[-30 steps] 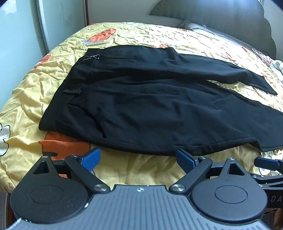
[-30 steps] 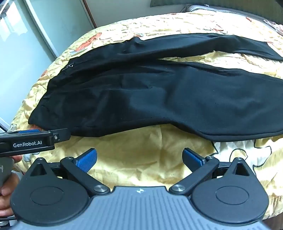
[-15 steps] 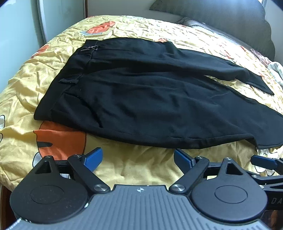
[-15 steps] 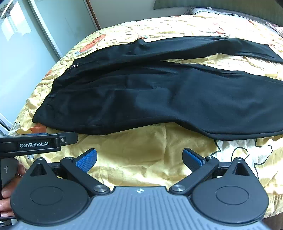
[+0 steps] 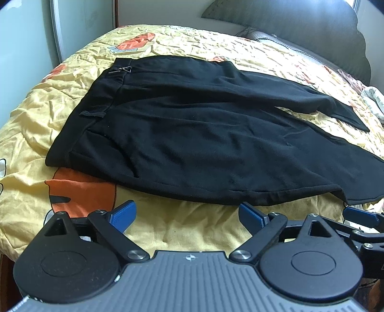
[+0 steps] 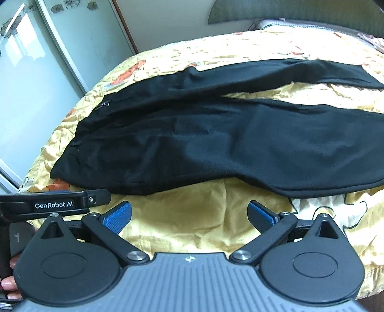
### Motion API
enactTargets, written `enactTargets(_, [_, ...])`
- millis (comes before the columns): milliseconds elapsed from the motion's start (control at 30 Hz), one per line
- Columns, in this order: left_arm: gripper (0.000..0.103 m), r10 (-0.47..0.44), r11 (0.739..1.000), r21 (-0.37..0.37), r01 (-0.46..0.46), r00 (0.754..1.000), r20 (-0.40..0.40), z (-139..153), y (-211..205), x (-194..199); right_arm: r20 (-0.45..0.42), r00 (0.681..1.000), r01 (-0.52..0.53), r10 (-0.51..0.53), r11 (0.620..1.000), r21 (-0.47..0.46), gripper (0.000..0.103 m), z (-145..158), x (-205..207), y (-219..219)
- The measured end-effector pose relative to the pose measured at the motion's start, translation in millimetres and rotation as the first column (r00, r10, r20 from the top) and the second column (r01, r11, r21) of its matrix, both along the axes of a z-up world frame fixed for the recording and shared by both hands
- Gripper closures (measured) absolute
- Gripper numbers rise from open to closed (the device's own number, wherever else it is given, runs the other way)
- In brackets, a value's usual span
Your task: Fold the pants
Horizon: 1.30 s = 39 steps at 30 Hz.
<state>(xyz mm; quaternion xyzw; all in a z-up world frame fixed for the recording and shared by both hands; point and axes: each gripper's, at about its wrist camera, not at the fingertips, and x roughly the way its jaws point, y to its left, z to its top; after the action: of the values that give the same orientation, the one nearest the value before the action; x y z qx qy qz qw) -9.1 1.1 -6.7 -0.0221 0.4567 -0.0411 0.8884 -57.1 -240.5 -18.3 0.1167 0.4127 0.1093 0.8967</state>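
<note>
Pants (image 5: 204, 134) lie flat mid-frame on the bedspread (image 5: 187, 230), legs splayed right. Left gripper (image 5: 187, 212) and right gripper (image 6: 188, 213) both wide, empty, just short of hem. Risk: pinching bedspread with fabric.

One pair of black pants (image 5: 204, 134) lies on one bedspread (image 5: 36, 115), with two grippers: the left gripper (image 5: 187, 214) and the right gripper (image 6: 189, 213).

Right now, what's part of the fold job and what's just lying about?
Job:
- pants, spread flat on the bedspread
- left gripper, open, empty
- right gripper, open, empty

Lying about:
- pillow by the headboard
- crumpled cloth at the far right edge
</note>
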Motion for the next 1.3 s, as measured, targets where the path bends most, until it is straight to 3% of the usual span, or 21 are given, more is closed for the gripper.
enactTargets(467, [0.009, 0.007, 1.000, 0.013, -0.007, 0.999, -0.036, -5.6, 2.6, 3.7, 0.005, 1.000, -0.020, 0.020, 1.000, 0.005, 0.000, -0.7, 2.1, 1.9])
enactTargets(1300, [0.010, -0.031, 0.997, 0.073, 0.030, 1.000, 0.001, 1.8, -2.3, 6.0, 0.089, 0.995, -0.035, 0.037, 0.999, -0.015, 0.000, 7.6, 1.5, 2.2])
